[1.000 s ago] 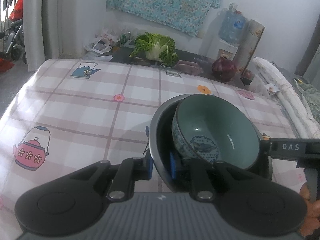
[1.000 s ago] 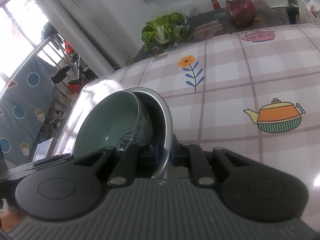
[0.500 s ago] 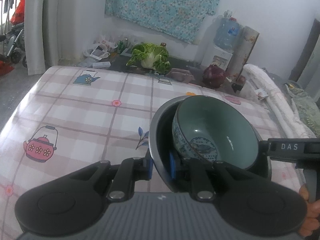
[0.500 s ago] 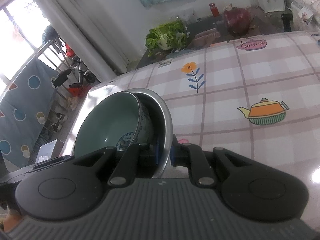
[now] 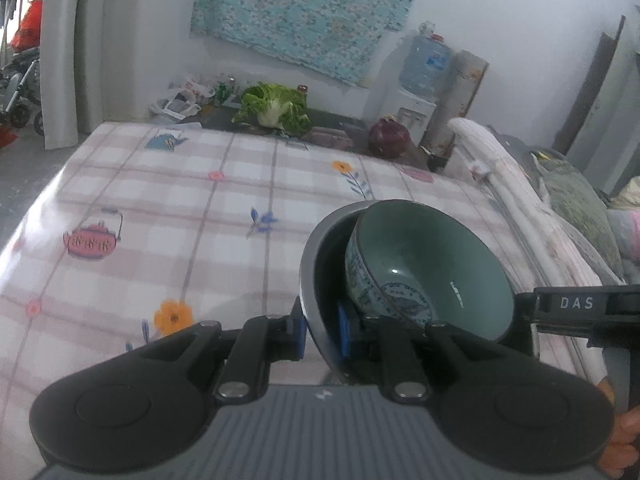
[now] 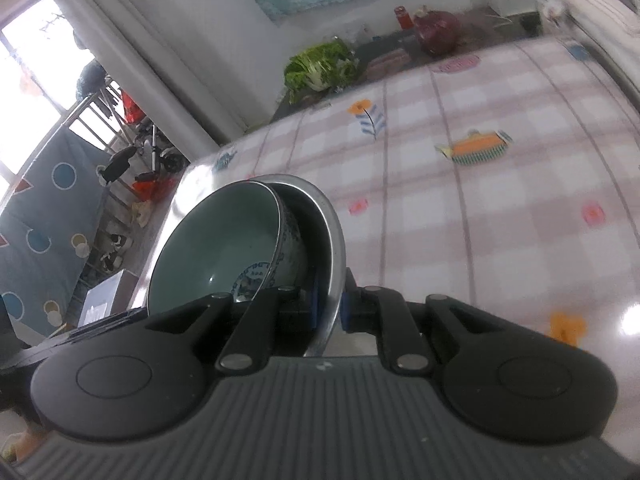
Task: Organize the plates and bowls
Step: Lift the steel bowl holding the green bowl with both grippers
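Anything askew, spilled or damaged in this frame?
Nothing spilled or broken. One oddity: the green bowl sits tilted and off-centre inside the metal bowl, leaning toward one side. Left gripper and right gripper each pinch the metal rim on opposite sides, above the checked tablecloth.

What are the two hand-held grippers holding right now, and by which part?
Both hold the metal bowl by its rim, on opposite sides, the ceramic bowl nested inside: left hand-held gripper, right hand-held gripper.

place: lived-in home room | landmark: bench (image 5: pixel 240 200) under a checked teapot-print cloth | beyond its far edge: leafy cabbage (image 5: pixel 276 108), red cabbage (image 5: pixel 389 137), water dispenser (image 5: pixel 420 76) | above: floral wall cloth (image 5: pixel 304 12) | left: curtain (image 5: pixel 72 48) | right: folded bedding (image 5: pixel 520 192)
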The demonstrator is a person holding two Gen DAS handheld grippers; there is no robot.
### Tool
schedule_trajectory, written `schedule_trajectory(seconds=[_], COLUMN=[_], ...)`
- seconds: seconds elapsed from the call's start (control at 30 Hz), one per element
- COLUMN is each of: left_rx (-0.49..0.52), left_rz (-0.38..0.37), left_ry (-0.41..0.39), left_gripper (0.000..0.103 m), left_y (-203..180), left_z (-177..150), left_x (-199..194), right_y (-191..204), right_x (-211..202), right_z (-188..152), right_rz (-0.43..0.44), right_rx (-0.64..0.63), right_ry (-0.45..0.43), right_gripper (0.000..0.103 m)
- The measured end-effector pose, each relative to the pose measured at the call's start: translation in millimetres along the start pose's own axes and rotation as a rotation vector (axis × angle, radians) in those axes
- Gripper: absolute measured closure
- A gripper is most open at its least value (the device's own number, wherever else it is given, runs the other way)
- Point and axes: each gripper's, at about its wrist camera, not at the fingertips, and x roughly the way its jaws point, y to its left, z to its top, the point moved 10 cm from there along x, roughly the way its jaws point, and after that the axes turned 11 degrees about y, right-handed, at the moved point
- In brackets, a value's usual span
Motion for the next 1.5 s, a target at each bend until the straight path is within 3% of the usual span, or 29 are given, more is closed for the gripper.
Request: schedule_trajectory(seconds=[0.5, 1.0, 1.17, 1.3, 1.5], left_rx=[0.043, 0.039, 0.066, 0.117, 0.194], left_rz=[-0.023, -0.031, -0.029, 0.017, 0.069], left_ry=[0.095, 0.103, 0.092, 0.049, 0.034], left_gripper=[0.088, 0.084, 0.08, 0.064, 0.071], left_y=[-12.9, -16.1, -17.2, -16.8, -24.3], left_z=[-80.7, -85.5, -84.6, -81.7, -85.8], left_x=[2.2, 5.3, -3.4, -15.6, -18.6], right_y=[-29.8, -36.8, -41.8, -45.8, -41.1], right_x=[-17.6, -15.9, -30.3, -39.3, -40.1], right_z=[-103.4, -93.9, -84.5, -84.5, -97.9], right_rz=[-0.03, -0.06, -0.064, -0.029, -0.056], right_rx=[0.082, 0.061, 0.066, 0.086, 0.043], right_ry=[0.029, -0.019, -0.088, -0.106, -0.106], right_gripper=[0.092, 0.093, 0.085, 0.083, 0.083])
